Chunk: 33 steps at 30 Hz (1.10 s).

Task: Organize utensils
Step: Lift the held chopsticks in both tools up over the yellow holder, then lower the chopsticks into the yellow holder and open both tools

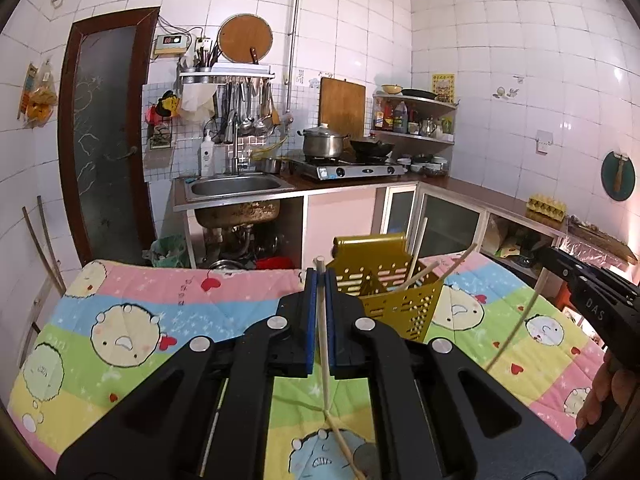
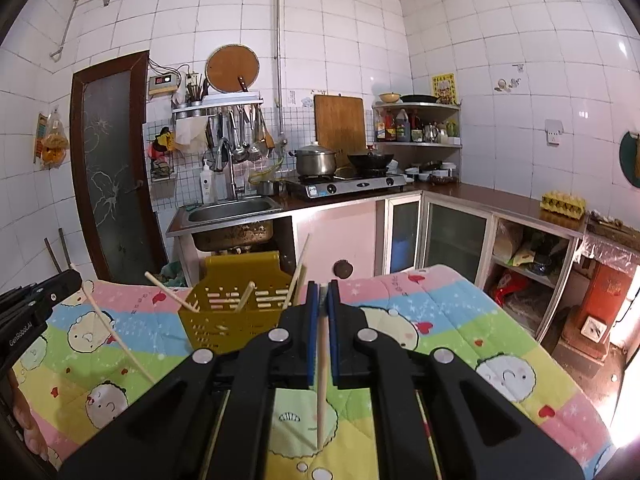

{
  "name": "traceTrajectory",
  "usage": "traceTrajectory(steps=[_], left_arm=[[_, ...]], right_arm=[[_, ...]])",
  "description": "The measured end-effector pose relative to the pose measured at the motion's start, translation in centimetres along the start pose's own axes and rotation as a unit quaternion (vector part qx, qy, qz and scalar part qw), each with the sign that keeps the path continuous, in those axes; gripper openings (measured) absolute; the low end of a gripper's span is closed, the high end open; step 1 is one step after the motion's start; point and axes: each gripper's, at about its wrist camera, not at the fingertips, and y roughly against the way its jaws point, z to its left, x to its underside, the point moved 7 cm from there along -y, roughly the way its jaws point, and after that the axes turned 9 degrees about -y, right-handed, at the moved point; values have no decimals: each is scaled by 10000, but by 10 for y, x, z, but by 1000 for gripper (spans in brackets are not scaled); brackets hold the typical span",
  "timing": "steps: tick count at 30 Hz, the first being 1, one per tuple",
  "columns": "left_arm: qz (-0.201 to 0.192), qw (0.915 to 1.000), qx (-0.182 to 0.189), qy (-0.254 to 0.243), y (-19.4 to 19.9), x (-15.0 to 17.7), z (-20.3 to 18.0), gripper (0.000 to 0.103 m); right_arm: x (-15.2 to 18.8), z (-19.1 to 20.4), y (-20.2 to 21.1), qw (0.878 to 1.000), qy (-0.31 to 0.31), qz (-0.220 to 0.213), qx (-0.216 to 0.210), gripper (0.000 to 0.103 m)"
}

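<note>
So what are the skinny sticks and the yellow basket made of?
The chopstick in the left gripper and the one in the right gripper look like pale, matte wood or bamboo. The holder looks like mustard-yellow plastic, slightly glossy, with molded slots; painted metal is possible.

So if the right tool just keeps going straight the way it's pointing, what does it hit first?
Probably the yellow perforated plastic utensil holder, or at least its right edge, which sits just ahead and slightly left of the right tool and the wooden chopstick it grips. Depth is unclear, so it might pass to the right.
</note>
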Motion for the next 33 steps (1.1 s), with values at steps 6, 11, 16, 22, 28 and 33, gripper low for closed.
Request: traceTrajectory(steps=[6, 11, 16, 22, 28, 33], left_arm=[[-83, 10000, 1, -36, -8, -15, -1, 3], [-184, 9998, 68, -74, -11, -33, -2, 3], [-380, 9992, 122, -82, -11, -60, -2, 3], [-659, 9977, 134, -128, -10, -99, -7, 3], [-930, 9955, 97, -153, -11, -137, -11, 3], [-1029, 9945, 2, -175, -29, -155, -11, 3]], right_arm=[[-13, 5, -11, 10000, 54, -44, -64, 5], [-29, 11, -20, 9998, 18, -93, -184, 5], [-53, 18, -23, 9993, 28, -261, -283, 5], [-96, 31, -23, 9976, 61, -554, -407, 5], [-141, 49, -31, 9957, 42, -791, -490, 5], [-155, 62, -51, 9949, -84, -787, -626, 5]])
